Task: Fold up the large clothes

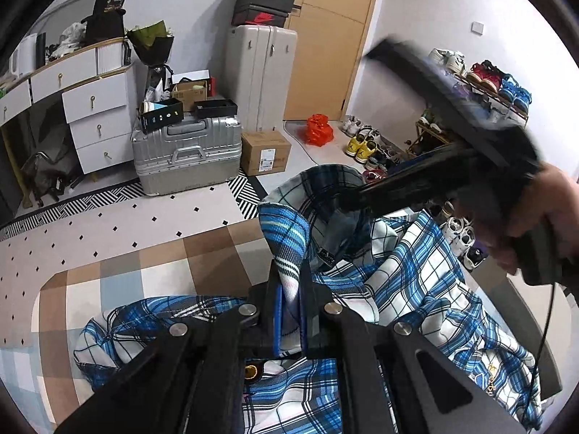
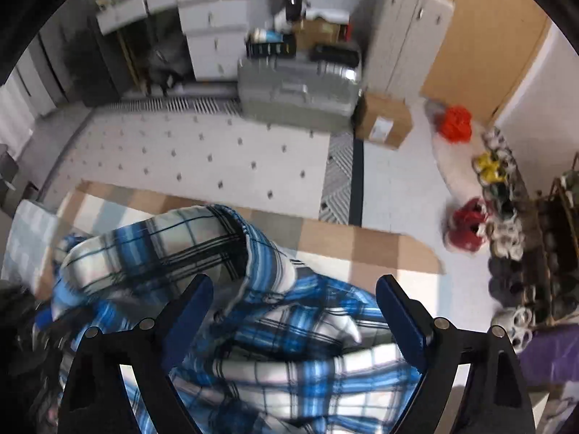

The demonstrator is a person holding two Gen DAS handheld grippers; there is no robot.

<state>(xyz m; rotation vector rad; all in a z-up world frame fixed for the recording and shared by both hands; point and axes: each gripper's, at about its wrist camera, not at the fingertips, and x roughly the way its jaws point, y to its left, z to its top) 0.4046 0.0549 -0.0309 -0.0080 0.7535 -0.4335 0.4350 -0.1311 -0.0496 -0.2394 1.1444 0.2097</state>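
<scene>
Left tongs (image 1: 289, 307) clamp the plaid shirt (image 1: 398, 271); right tongs (image 2: 293, 311) hang wide and empty above it. A hasty grab could bunch layers and spoil the fold.

Right wrist view is motion-blurred throughout; plaid shirt (image 2: 253, 325) runs off its bottom edge, shoes (image 2: 506, 238) at right indistinct

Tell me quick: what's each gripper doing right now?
Left gripper: shut on the plaid shirt.
Right gripper: open above the shirt, holding nothing.
</scene>
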